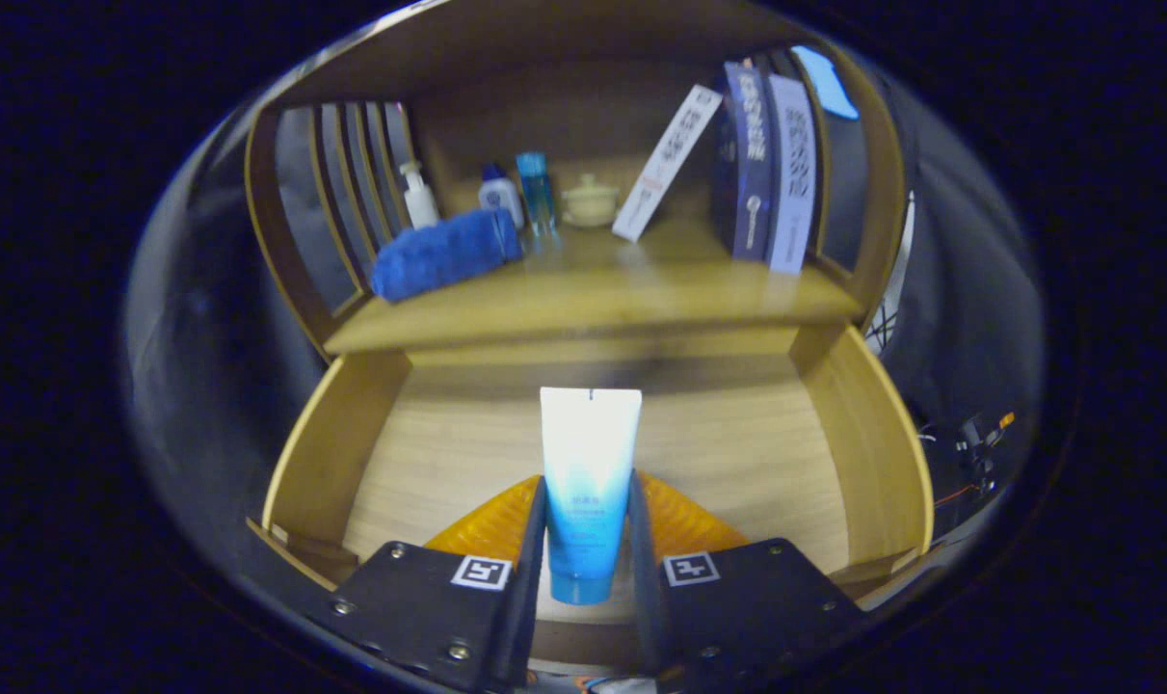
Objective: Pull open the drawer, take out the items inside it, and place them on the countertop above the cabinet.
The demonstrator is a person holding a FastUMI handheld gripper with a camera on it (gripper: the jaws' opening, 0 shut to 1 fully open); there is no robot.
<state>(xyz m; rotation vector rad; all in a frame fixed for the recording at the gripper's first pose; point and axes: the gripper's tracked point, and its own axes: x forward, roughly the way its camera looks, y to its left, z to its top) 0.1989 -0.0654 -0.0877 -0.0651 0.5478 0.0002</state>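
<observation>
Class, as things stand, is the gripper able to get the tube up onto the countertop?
Probably yes. The gripper looks shut on the tube above the open drawer, and the countertop has bare wood between the blue towel and the books.

One tube point(589, 482), three bottles point(419, 196), three books point(749, 159)

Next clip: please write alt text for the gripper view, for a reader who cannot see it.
The gripper is shut on a white-and-blue tube, held over the open wooden drawer. On the countertop beyond sit a rolled blue towel, small bottles, a small lidded pot and upright books.
</observation>
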